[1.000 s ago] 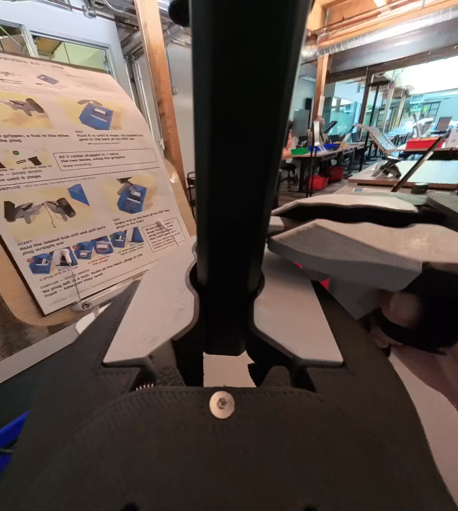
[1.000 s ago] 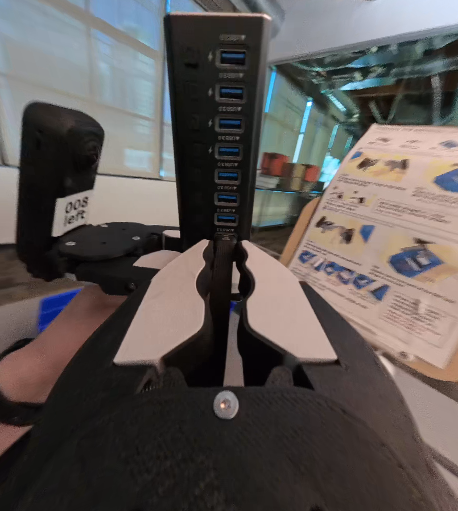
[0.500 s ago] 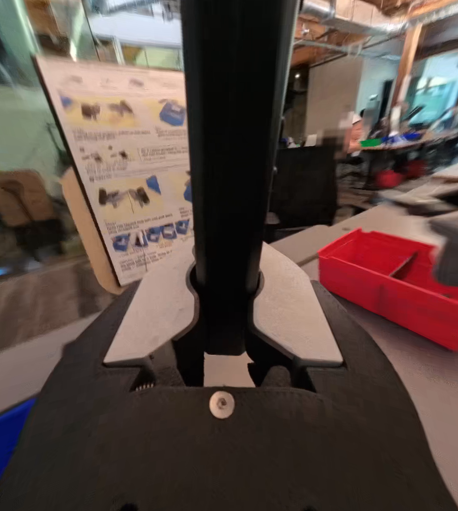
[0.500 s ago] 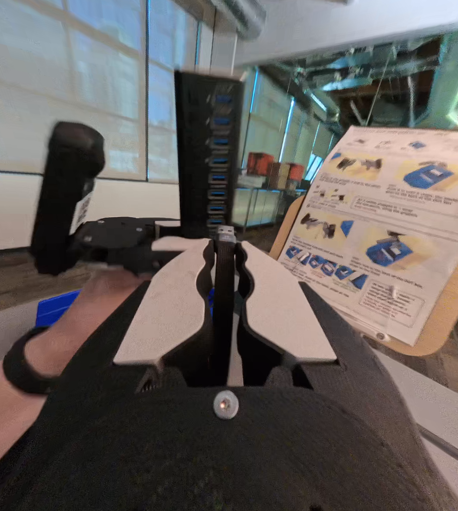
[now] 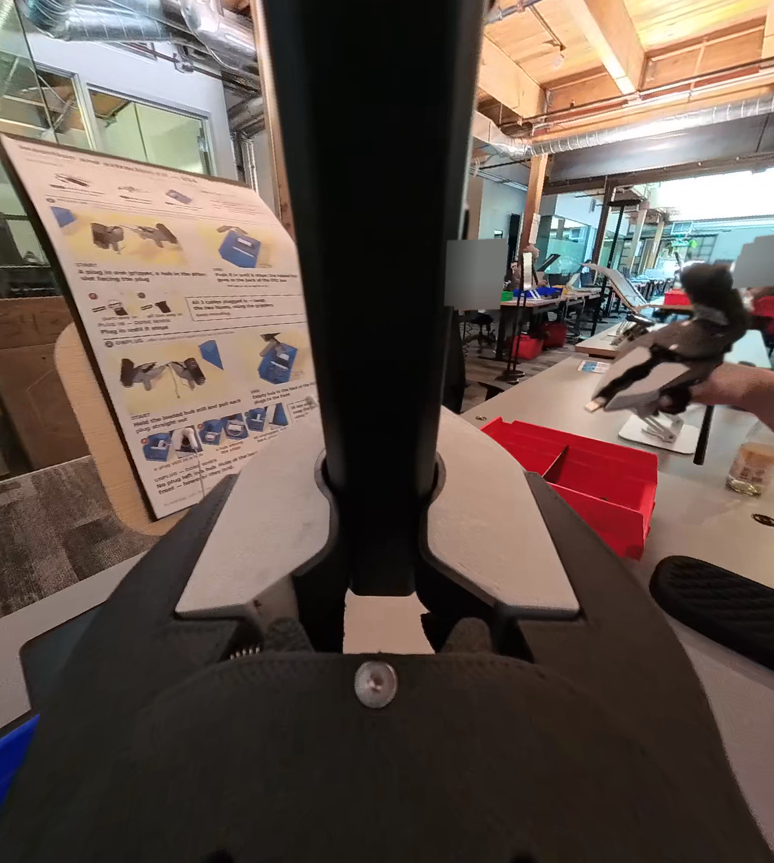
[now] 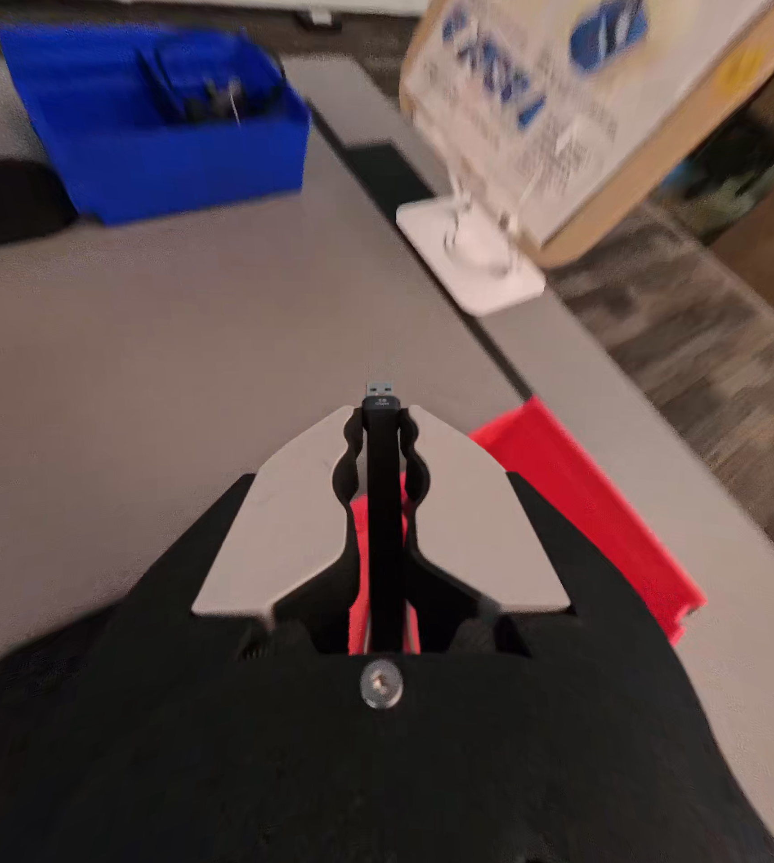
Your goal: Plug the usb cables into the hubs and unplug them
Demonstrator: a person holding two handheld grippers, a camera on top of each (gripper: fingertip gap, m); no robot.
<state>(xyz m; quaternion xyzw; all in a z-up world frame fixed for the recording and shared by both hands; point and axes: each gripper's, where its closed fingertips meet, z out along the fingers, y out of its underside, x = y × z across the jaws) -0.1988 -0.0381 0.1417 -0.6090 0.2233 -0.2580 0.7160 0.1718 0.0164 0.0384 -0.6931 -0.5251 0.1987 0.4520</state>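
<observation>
My left gripper (image 5: 379,460) is shut on a long black USB hub (image 5: 371,243) that stands upright between the fingers; its ports face away and are hidden. My right gripper (image 6: 381,408) is shut on a black USB cable plug (image 6: 381,467), with its metal tip (image 6: 381,387) sticking out past the fingertips, free of the hub. It points down over the grey table, above the near end of a red bin (image 6: 576,509). The right gripper also shows far right in the left wrist view (image 5: 646,383), well away from the hub.
A blue bin (image 6: 160,121) with cables sits at the table's far left. The red bin (image 5: 595,476) lies right of the hub. An instruction sheet on a wooden board (image 5: 179,327) stands on a white base (image 6: 473,261) at the table edge. A glass jar (image 5: 755,467) stands far right. The tips of one gripper are about 40 cm away from the tips of the other.
The right gripper pulled the plug out of the hub's bottom port, swung away to the right and tipped down over the red bin. The left gripper still holds the hub and turned a little.
</observation>
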